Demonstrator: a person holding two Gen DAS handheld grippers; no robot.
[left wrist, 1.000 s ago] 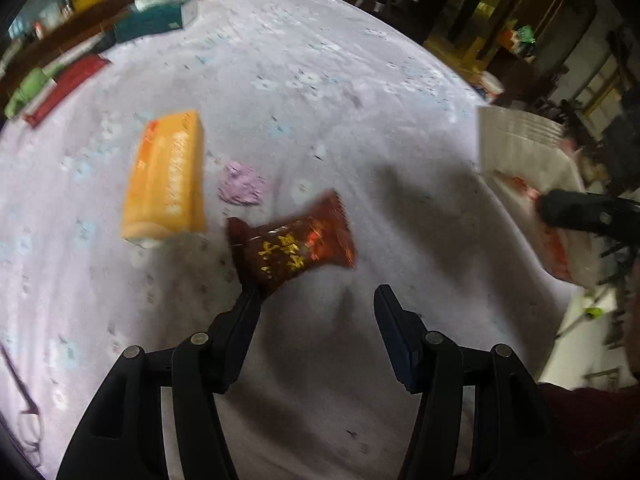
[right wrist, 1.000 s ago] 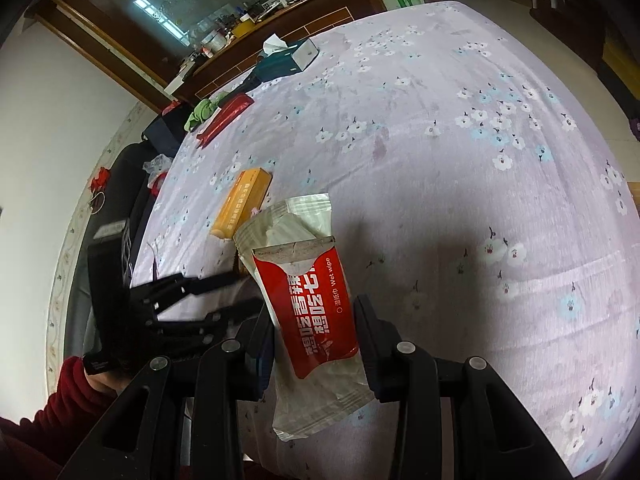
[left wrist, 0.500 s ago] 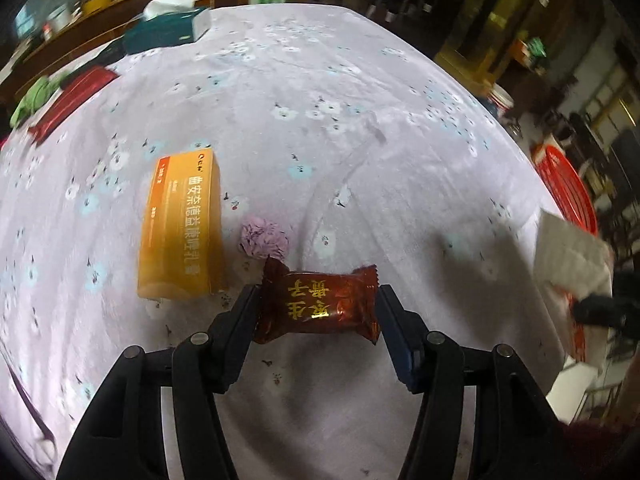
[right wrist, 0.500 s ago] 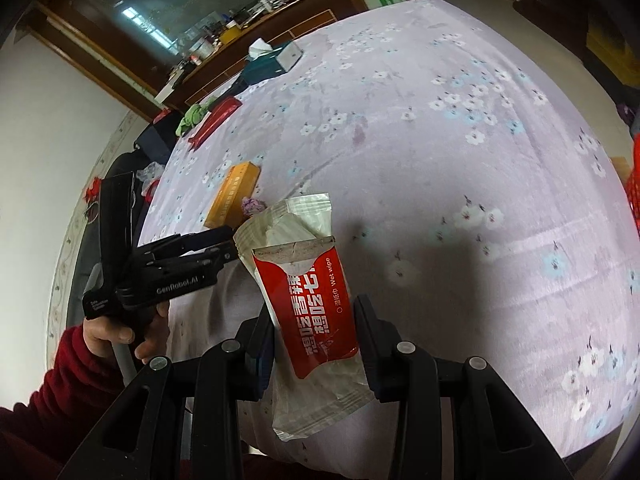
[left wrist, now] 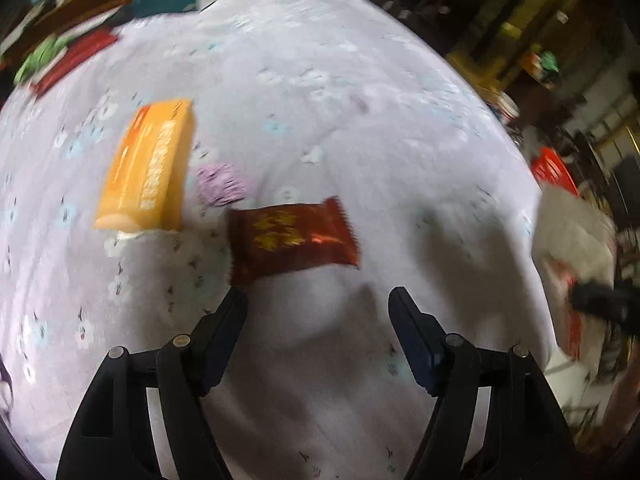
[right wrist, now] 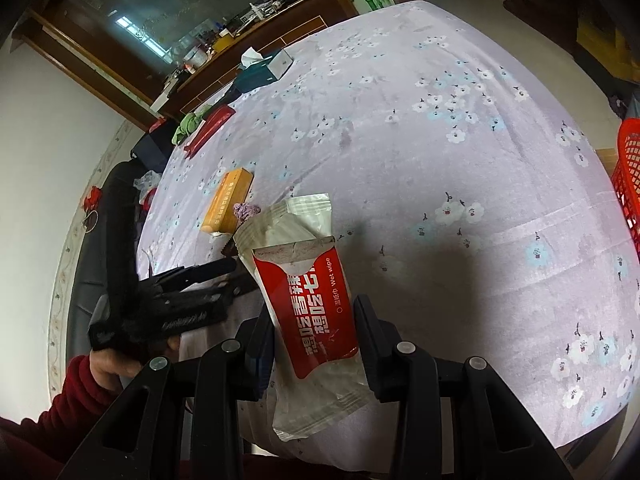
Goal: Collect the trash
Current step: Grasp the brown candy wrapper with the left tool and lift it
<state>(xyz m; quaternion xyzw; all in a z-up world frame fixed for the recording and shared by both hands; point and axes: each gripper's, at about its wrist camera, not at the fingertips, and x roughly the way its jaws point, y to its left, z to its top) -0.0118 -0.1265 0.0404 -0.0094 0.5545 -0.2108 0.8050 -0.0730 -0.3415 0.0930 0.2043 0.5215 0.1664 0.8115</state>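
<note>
Lilac flowered cloth (right wrist: pixel 420 120), orange box (left wrist: pixel 150 164)

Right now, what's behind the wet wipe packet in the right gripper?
Behind the wet wipe packet, on the tablecloth, lie an orange box and a crumpled purple scrap. The packet covers the cloth right behind it, so anything there is hidden.

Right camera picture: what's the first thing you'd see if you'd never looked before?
The red and white wet wipe packet fills the middle, pinched upright in the right gripper above the flowery purple tablecloth. Behind it to the left lies an orange box, and a red basket peeks in at the right edge.
</note>
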